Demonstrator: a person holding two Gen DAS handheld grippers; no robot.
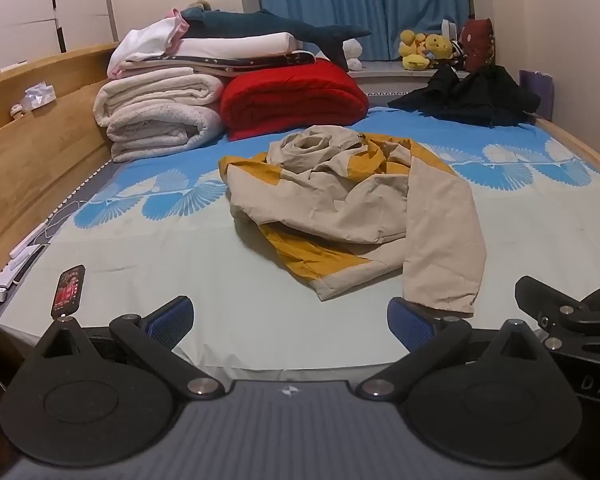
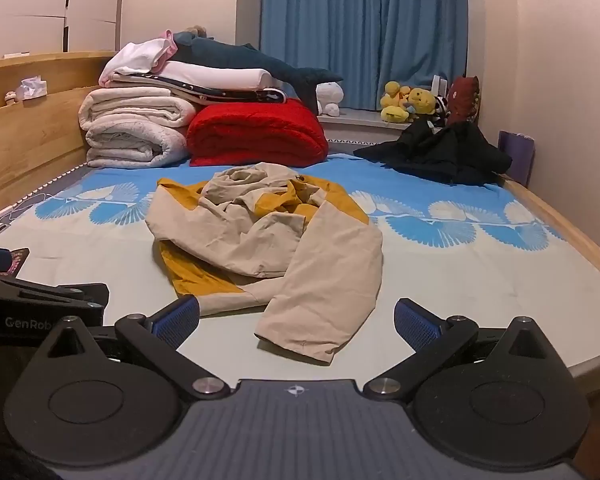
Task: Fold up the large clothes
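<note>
The jacket (image 1: 352, 204) lies crumpled mid-bed (image 1: 148, 248), one sleeve trailing toward the left gripper (image 1: 290, 322) and right gripper (image 2: 296, 322), both with fingers spread and holding nothing. Behind it sit folded blankets (image 1: 160, 116), a red quilt (image 1: 296, 98) and dark clothes (image 1: 472, 96); a phone (image 1: 68, 290) lies at left.

beige and mustard jacket (image 1: 352, 200) on pale sheet (image 1: 180, 248) with blue fan pattern; red blanket (image 1: 296, 100).
</note>
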